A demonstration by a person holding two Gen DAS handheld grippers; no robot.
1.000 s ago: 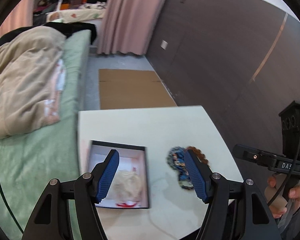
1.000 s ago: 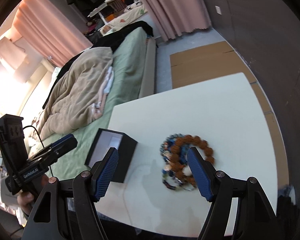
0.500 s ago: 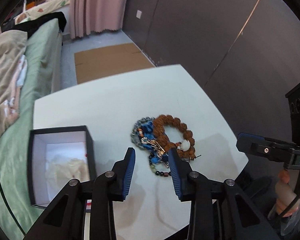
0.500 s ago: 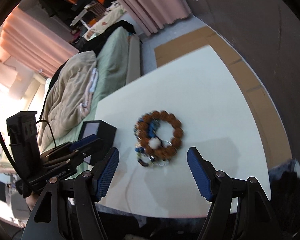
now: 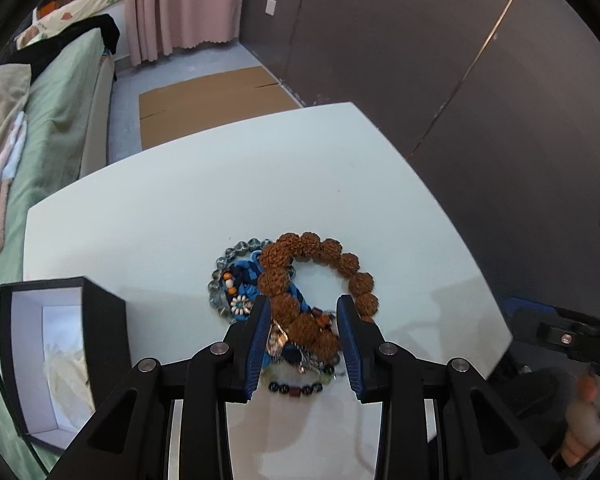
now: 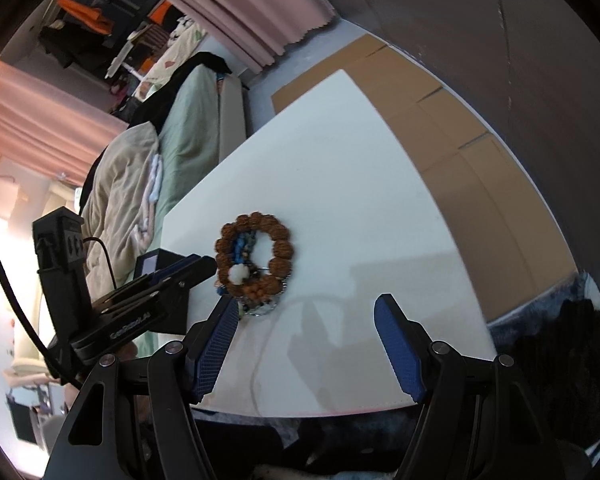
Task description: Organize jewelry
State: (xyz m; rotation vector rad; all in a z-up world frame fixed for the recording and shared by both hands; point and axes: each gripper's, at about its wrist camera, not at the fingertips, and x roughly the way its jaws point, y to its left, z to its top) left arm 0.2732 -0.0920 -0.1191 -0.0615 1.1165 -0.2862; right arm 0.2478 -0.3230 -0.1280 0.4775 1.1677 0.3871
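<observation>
The jewelry lies in one tangled pile on the white table (image 5: 260,184), and everything else is placed from that pile. Its largest piece is a bracelet of rough brown beads (image 5: 320,248), lying flat as a ring. Partly under the brown ring's left side sit a string of grey-clear beads (image 5: 220,268) and a blue knotted cord piece (image 5: 248,276) with a small white flower charm. At the near edge of the pile lies a short strand of dark beads (image 5: 296,389), with some silver bits just above it.

The left gripper (image 5: 304,340) is down over the near part of the pile. Its blue fingers (image 5: 258,340) are partly closed, one on each side of the brown ring's near beads and the silver bits; whether they press on anything cannot be told. To the left of the pile stands an open black box (image 5: 104,320) with a white lining, apart from the jewelry, near the table's left edge.

The right gripper (image 6: 306,346) hangs over the bare table on the near right of the pile (image 6: 254,260), its fingers (image 6: 398,352) spread wide and holding nothing. Beyond the table's left edge is a bed (image 5: 60,112) with a green sheet, and flat cardboard (image 5: 208,96) lies on the floor past the far edge.
</observation>
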